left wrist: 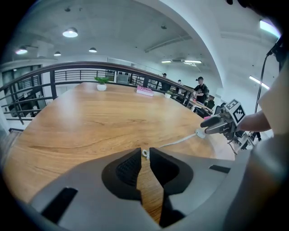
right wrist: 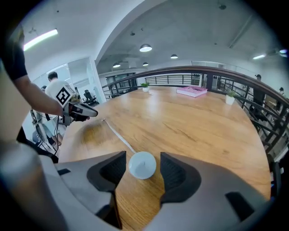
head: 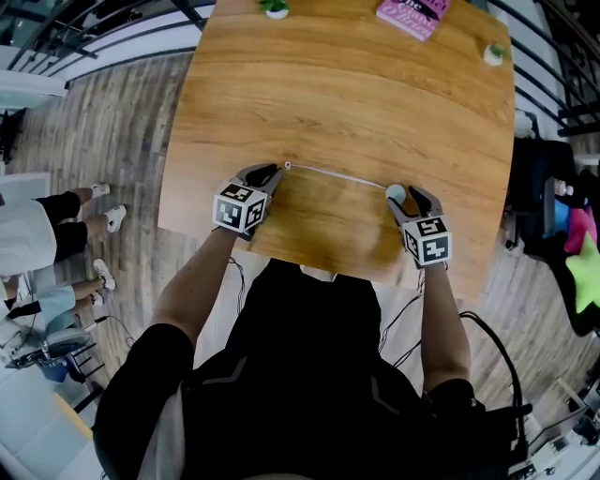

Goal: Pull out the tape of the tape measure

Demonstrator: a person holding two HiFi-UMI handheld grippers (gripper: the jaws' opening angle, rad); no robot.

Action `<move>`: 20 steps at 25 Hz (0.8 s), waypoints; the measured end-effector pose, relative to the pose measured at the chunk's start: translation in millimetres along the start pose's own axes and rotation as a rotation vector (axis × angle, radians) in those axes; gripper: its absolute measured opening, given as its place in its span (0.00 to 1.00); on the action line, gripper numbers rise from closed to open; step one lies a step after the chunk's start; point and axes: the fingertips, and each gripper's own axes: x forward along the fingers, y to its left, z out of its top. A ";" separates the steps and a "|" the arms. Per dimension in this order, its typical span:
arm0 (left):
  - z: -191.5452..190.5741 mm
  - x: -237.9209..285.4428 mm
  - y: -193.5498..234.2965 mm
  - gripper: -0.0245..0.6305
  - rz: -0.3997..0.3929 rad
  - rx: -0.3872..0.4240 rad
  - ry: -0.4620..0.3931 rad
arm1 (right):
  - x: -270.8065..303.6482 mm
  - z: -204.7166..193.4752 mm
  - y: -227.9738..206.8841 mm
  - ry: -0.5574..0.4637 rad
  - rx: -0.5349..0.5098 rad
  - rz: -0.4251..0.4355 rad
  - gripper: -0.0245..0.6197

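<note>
A round white tape measure case (head: pixel 396 193) (right wrist: pixel 142 165) lies on the wooden table (head: pixel 347 94) near its front edge. My right gripper (head: pixel 404 195) (right wrist: pixel 142 157) stands open around the case, a gap showing on each side. A thin white tape (head: pixel 337 176) (right wrist: pixel 115 133) runs left from the case across the wood. Its ring end (left wrist: pixel 144 153) lies right at the tips of my left gripper (head: pixel 277 172) (left wrist: pixel 144 151), whose jaws stand a narrow gap apart without pressing on it. The left gripper view also shows the right gripper (left wrist: pixel 207 126) by the case (left wrist: pixel 200 133).
A pink book (head: pixel 412 14) and a small potted plant (head: pixel 275 7) sit at the table's far edge, another small plant (head: pixel 494 53) at the far right. Dark railings (left wrist: pixel 67 76) ring the table. People (head: pixel 37 234) are on the floor to the left.
</note>
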 end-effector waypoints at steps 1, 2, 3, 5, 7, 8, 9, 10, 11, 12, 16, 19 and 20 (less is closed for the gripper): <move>5.7 -5.9 -0.3 0.13 0.001 0.001 -0.020 | -6.2 6.9 -0.2 -0.015 0.001 -0.006 0.40; 13.2 -12.3 -0.4 0.13 0.003 0.005 -0.043 | -13.2 15.7 -1.0 -0.035 0.003 -0.014 0.39; 22.3 -19.2 -0.6 0.13 0.006 0.010 -0.067 | -21.0 26.2 -2.4 -0.060 0.007 -0.023 0.37; 42.1 -34.4 -2.0 0.13 0.018 0.018 -0.117 | -38.4 48.0 -4.2 -0.115 0.025 -0.034 0.33; 60.4 -50.3 -4.5 0.13 0.034 0.019 -0.163 | -56.5 68.2 -1.8 -0.164 0.044 -0.025 0.31; 69.0 -58.0 -6.0 0.13 0.040 0.018 -0.183 | -65.3 77.8 0.6 -0.185 0.045 -0.019 0.29; 77.8 -65.4 -7.4 0.13 0.044 0.016 -0.204 | -74.1 87.2 2.9 -0.205 0.039 -0.016 0.29; 86.9 -73.0 -9.1 0.13 0.045 0.017 -0.226 | -82.8 96.9 5.0 -0.226 0.032 -0.019 0.29; 96.1 -81.0 -11.3 0.13 0.044 0.021 -0.250 | -91.8 106.8 6.9 -0.249 0.025 -0.025 0.29; 105.1 -89.2 -14.4 0.13 0.041 0.030 -0.273 | -101.0 116.9 8.9 -0.273 0.021 -0.032 0.28; 143.4 -116.7 -32.3 0.13 0.053 0.145 -0.361 | -142.3 156.5 11.2 -0.379 0.018 -0.075 0.21; 175.1 -132.1 -48.2 0.13 0.060 0.207 -0.432 | -177.7 181.3 2.6 -0.478 0.054 -0.134 0.14; 185.0 -138.7 -56.4 0.12 0.043 0.212 -0.458 | -187.6 187.6 1.3 -0.505 0.073 -0.143 0.12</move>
